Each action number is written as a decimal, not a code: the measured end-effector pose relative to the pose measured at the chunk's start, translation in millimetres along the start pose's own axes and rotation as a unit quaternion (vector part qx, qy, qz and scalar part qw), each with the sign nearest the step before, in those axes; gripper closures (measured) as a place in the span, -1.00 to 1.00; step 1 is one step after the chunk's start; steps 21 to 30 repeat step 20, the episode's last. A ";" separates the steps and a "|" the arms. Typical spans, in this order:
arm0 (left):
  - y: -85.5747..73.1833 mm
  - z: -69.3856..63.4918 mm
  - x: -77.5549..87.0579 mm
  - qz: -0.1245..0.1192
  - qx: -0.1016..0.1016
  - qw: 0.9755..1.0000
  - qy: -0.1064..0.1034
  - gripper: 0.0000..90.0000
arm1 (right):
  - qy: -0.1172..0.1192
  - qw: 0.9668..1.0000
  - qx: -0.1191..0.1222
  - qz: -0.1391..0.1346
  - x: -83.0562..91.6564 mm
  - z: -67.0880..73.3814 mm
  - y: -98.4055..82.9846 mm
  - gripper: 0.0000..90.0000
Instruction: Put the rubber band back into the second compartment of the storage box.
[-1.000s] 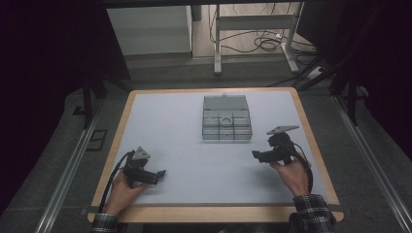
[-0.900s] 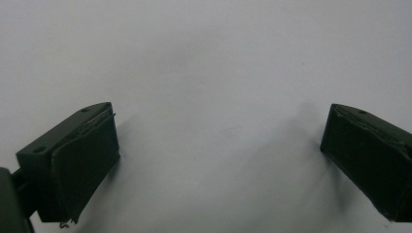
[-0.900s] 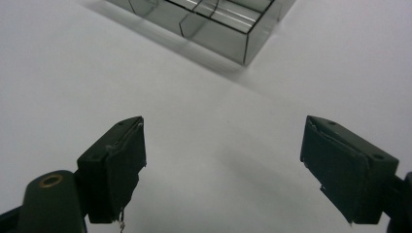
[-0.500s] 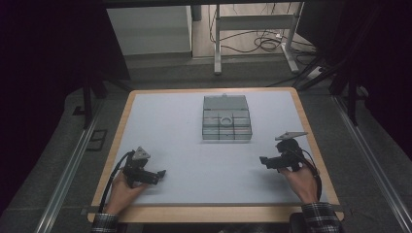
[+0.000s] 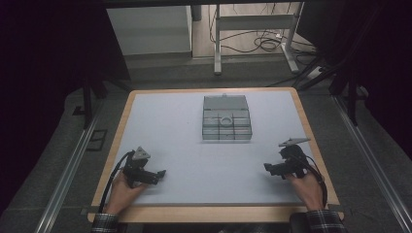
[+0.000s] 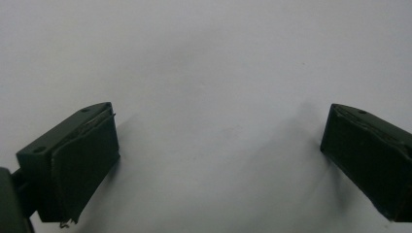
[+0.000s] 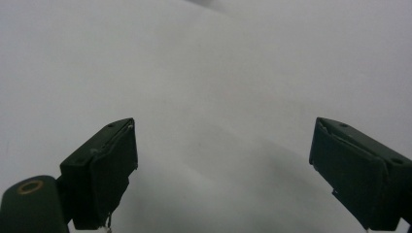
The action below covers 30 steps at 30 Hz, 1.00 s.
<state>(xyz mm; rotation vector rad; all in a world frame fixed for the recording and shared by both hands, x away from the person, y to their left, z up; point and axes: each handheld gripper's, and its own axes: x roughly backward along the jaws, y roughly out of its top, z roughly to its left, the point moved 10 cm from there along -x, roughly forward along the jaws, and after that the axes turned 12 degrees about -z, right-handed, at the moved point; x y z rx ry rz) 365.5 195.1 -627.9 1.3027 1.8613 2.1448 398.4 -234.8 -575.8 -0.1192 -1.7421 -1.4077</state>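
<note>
I see a matt, smooth pale table (image 5: 170, 126) with a wood rim, a clear plastic compartment box (image 5: 227, 119), and matt black gripper pads (image 6: 87, 165).

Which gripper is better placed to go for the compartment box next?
Right, marginally. The right gripper sits a little nearer the compartment box than the left gripper, with bare table between. Both have jaws open and empty, so it's close.

The left gripper (image 5: 158, 174) rests low at the near left in the left hand (image 5: 121, 187), jaws wide apart, nothing between them. The right gripper (image 5: 267, 168), in the right hand (image 5: 306, 187) at the near right, has just been opening; its jaws stand wide and empty.
</note>
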 end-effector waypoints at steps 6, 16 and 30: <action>0.0 0.0 0.0 0.000 0.000 1.000 0.000 -0.99 | -0.007 1.000 0.010 0.014 1.0 0.1 -12.2 -0.79; 0.1 0.0 0.0 0.000 0.000 1.000 0.000 -0.99 | -0.017 0.999 0.022 0.028 -2.1 -1.4 -28.9 -0.87; 0.1 0.0 0.0 0.000 0.000 1.000 0.000 -0.99 | -0.014 0.999 0.022 0.028 -3.7 0.2 -29.9 -0.94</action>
